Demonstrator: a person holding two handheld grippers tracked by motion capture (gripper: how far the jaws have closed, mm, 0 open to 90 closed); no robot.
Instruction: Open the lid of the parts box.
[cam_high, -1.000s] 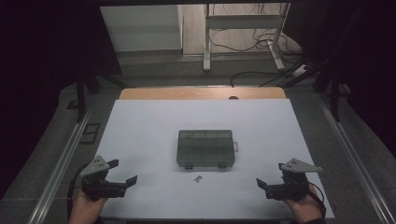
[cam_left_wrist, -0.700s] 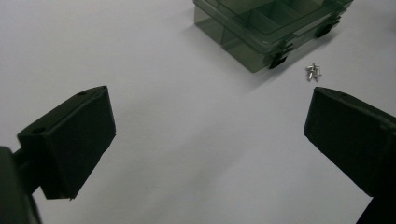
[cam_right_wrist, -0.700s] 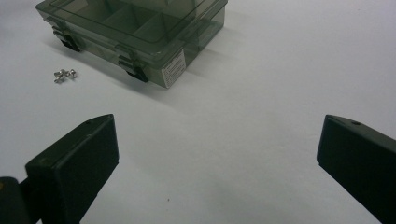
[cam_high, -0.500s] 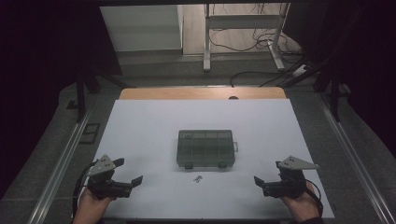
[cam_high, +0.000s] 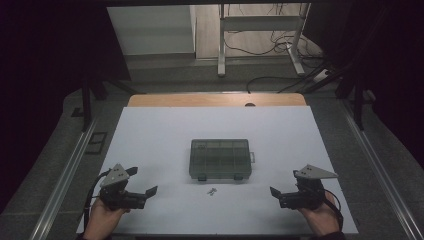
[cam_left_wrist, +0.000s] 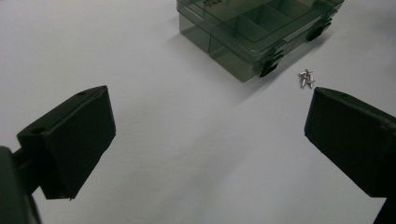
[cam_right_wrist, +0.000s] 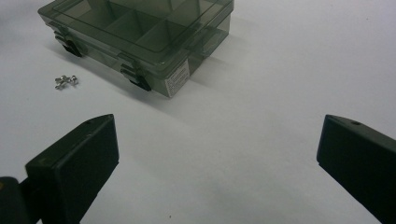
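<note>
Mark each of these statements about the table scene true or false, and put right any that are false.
1. The lid of the compartment box is closed. True.
2. The small metal screws lie inside the box. False: they lie on the white table, just in front of the box's latched side.
3. The left gripper has its jaws apart and holds nothing. True.
4. The right gripper is clamped on a box latch. False: it is open, off to the side, touching nothing.
5. The box stands between the two grippers in the high view. True.
</note>
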